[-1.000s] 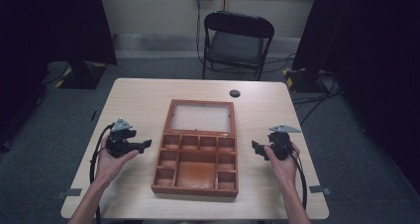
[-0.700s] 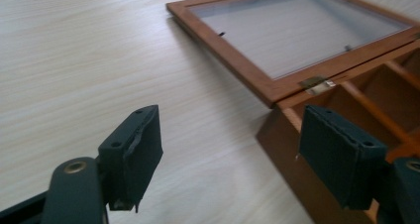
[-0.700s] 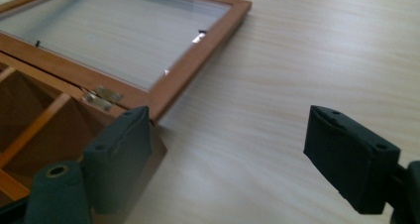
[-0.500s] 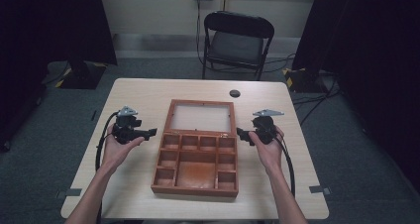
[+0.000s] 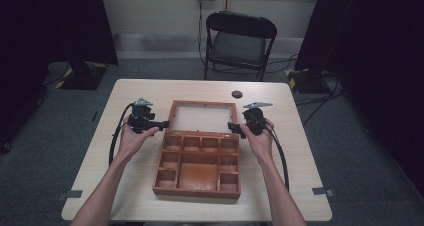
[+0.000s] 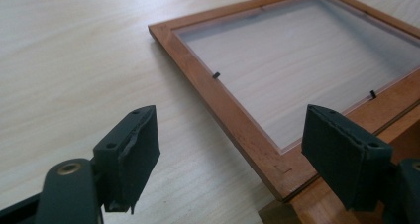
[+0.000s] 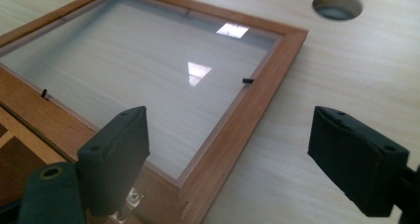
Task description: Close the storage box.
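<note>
Wooden compartment box [image 5: 198, 168], glazed lid [image 5: 202, 117] laid open (flat on the table); left gripper [image 5: 163, 124] and right gripper [image 5: 231, 127] flank its side rails, jaws open, empty, apparently to close it.

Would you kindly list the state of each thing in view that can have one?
Box: open, compartments look empty.
Lid: swung back, lying flat on the table, glass pane intact.
Left hand-held gripper: open, holding nothing, at the lid's left edge.
Right hand-held gripper: open, holding nothing, at the lid's right edge.
Chair: unfolded, unoccupied.

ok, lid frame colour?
Reddish-brown wood lid frame around a clear pane; right gripper view shows it best.
</note>
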The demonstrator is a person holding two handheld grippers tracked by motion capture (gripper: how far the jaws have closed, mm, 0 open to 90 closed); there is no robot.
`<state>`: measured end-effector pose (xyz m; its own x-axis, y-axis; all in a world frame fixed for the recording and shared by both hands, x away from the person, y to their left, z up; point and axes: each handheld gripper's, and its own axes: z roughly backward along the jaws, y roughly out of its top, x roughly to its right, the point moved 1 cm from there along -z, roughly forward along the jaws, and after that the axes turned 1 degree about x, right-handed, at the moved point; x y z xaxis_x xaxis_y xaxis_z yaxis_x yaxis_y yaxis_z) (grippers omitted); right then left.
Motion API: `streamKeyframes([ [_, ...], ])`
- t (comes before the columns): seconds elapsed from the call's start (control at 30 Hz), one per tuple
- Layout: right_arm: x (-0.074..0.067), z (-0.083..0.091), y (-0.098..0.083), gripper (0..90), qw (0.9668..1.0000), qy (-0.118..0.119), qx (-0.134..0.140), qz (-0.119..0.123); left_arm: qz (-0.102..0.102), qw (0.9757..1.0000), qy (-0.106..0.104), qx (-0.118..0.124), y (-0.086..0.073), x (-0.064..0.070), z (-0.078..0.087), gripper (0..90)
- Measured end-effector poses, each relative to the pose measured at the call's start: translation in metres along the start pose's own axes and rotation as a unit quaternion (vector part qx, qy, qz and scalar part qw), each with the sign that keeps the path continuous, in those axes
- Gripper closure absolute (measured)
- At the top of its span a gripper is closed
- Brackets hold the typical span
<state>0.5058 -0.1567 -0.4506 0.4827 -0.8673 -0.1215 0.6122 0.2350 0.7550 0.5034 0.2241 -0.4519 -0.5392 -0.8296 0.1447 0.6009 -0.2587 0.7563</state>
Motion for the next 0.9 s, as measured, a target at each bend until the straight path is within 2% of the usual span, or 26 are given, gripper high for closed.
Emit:
streamKeyframes([
  [0.03,0.000,-0.003,-0.001,19.5,0.9999,0.011,-0.007,-0.008,0.003,1.0000,0.005,-0.005,-0.001,0.000,-0.003,21.9],
  [0.07,0.000,-0.003,-0.001,19.5,0.9999,0.011,-0.007,-0.008,0.003,1.0000,0.005,-0.005,-0.001,0.000,-0.003,21.8],
  [0.1,0.001,-0.005,-0.002,19.2,0.9996,0.023,-0.011,-0.011,0.001,0.9999,0.010,-0.006,-0.002,-0.001,-0.005,21.5],
  [0.13,0.001,-0.006,-0.002,17.6,0.9997,0.016,-0.014,-0.010,0.001,1.0000,0.004,-0.007,-0.003,-0.001,-0.006,21.5],
  [0.23,0.003,-0.010,-0.003,17.3,0.9995,0.015,-0.023,-0.015,0.004,0.9999,0.003,-0.011,-0.004,0.000,-0.010,21.3],
  [0.33,0.006,-0.015,-0.005,16.9,0.9994,0.011,-0.030,-0.016,0.003,0.9998,-0.007,-0.017,-0.005,0.005,-0.017,21.3],
  [0.37,0.007,-0.019,-0.006,16.4,0.9991,0.016,-0.034,-0.020,0.007,0.9997,-0.017,-0.019,-0.005,0.006,-0.020,21.0],
  [0.43,0.007,-0.020,-0.007,16.1,0.9990,0.018,-0.032,-0.023,0.005,0.9998,-0.009,-0.019,-0.004,0.009,-0.021,20.4],
  [0.47,0.007,-0.022,-0.009,14.9,0.9990,0.023,-0.027,-0.029,-0.004,0.9997,-0.006,-0.024,-0.003,0.010,-0.021,19.8],
  [0.5,0.007,-0.026,-0.010,14.4,0.9981,0.041,-0.022,-0.039,-0.002,0.9994,-0.012,-0.032,-0.001,0.011,-0.021,20.4],
  [0.53,0.007,-0.026,-0.010,14.4,0.9981,0.041,-0.022,-0.039,-0.002,0.9994,-0.012,-0.032,-0.001,0.011,-0.021,20.3],
  [0.57,0.004,-0.029,-0.009,14.1,0.9983,0.040,-0.022,-0.035,0.015,0.9990,-0.029,-0.030,-0.002,0.009,-0.023,20.2],
  [0.6,0.003,-0.030,-0.007,14.1,0.9985,0.038,-0.023,-0.031,0.015,0.9990,-0.029,-0.030,-0.002,0.009,-0.023,20.0],
  [0.63,0.002,-0.030,-0.006,14.1,0.9987,0.036,-0.025,-0.028,0.036,0.9985,-0.036,-0.023,-0.005,0.007,-0.026,19.4],
  [0.67,0.002,-0.030,-0.006,14.1,0.9987,0.036,-0.025,-0.028,0.036,0.9985,-0.036,-0.023,-0.005,0.007,-0.026,18.1],
  [0.7,0.001,-0.033,-0.005,14.1,0.9983,0.043,-0.025,-0.031,0.051,0.9974,-0.047,-0.020,-0.006,0.003,-0.028,17.9],
  [0.8,0.001,-0.036,-0.005,13.2,0.9977,0.051,-0.025,-0.038,0.052,0.9972,-0.048,-0.023,-0.006,0.003,-0.029,16.6],
  [0.9,0.002,-0.041,-0.004,10.3,0.9970,0.054,-0.027,-0.048,0.066,0.9959,-0.055,-0.030,-0.005,-0.003,-0.034,21.2],
])
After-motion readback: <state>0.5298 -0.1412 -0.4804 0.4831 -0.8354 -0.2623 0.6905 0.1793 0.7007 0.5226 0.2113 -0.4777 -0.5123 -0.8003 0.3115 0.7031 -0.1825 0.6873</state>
